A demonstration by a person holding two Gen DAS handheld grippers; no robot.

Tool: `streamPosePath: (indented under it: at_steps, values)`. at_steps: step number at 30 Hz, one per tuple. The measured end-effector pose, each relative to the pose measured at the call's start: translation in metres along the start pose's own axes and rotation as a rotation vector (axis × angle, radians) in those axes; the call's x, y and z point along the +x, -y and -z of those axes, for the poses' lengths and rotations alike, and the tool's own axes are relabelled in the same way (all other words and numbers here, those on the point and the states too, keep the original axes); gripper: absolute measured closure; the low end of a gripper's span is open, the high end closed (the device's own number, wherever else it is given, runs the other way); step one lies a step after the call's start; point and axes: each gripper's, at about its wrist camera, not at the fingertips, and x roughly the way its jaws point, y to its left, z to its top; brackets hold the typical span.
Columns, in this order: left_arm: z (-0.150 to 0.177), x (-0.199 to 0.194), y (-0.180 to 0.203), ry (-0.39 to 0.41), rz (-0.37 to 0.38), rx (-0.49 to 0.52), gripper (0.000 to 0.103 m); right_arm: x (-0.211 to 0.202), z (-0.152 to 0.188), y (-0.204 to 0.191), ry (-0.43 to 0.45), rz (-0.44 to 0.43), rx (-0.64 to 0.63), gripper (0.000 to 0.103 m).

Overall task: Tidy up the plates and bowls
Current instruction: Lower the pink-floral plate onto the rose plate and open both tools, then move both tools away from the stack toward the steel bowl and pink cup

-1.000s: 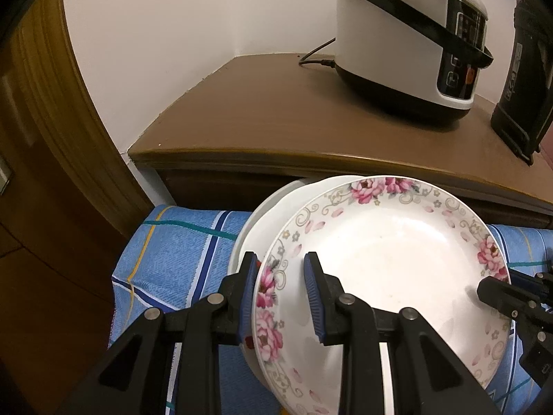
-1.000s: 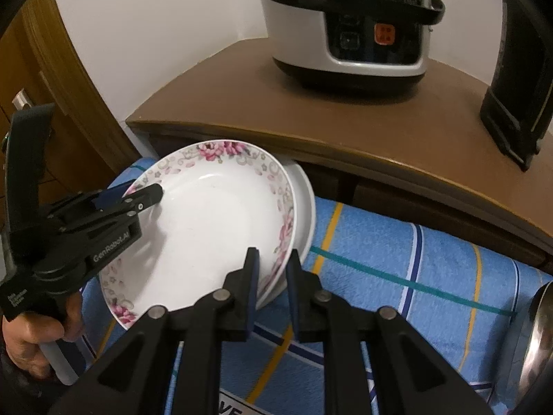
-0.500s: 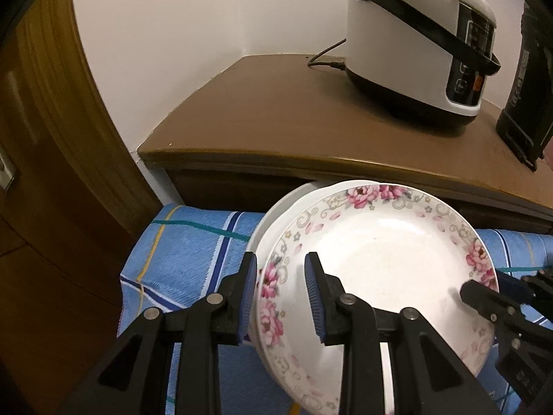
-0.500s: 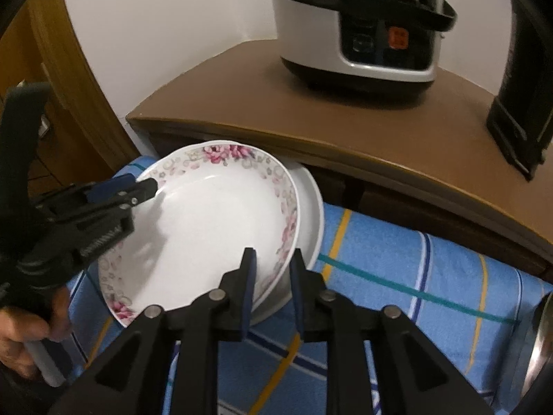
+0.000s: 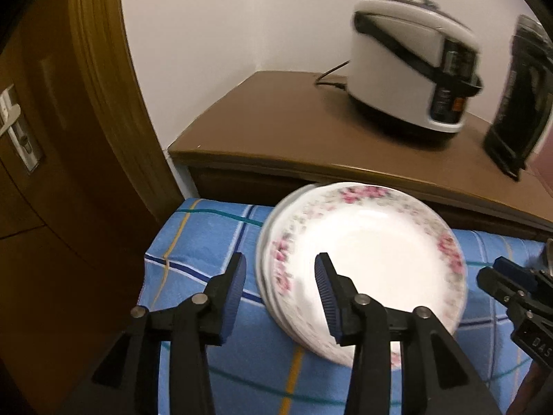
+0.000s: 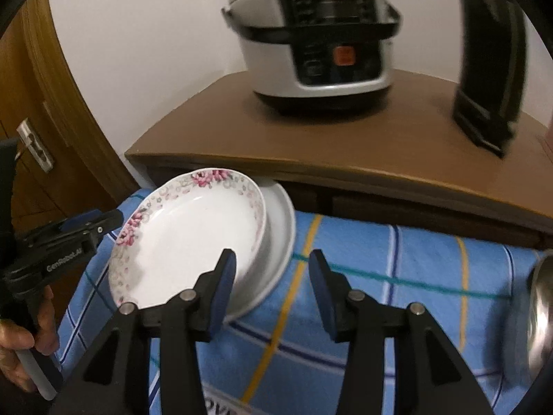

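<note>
A white plate with a pink flower rim [image 5: 373,256] lies on top of a plain white plate [image 6: 281,228] on the blue checked cloth [image 5: 207,252]. The flowered plate also shows in the right wrist view [image 6: 193,238]. My left gripper [image 5: 280,290] is open, its fingers either side of the stack's left rim without touching. My right gripper [image 6: 271,283] is open at the stack's right edge, empty. The left gripper shows in the right wrist view [image 6: 83,228], and the right gripper in the left wrist view [image 5: 511,283].
A brown wooden cabinet [image 5: 311,131] stands behind the cloth, bearing a white rice cooker [image 5: 411,79] and a black appliance [image 5: 518,103]. A wooden door [image 5: 52,138] is at the left. A shiny metal bowl [image 6: 541,311] sits at the cloth's right edge.
Both grippers have opened and let go of the flowered plate's rim. The plate now rests on the plain plate. Both grippers have drawn back a little.
</note>
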Motion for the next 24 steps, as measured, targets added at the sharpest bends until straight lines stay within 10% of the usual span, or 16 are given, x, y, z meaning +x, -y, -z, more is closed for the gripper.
streamPosePath:
  at_steps: [24]
  values:
    - [0.044, -0.083, 0.076, 0.043, 0.013, 0.12, 0.058, -0.09, 0.052, 0.021, 0.073, 0.045, 0.048, 0.058]
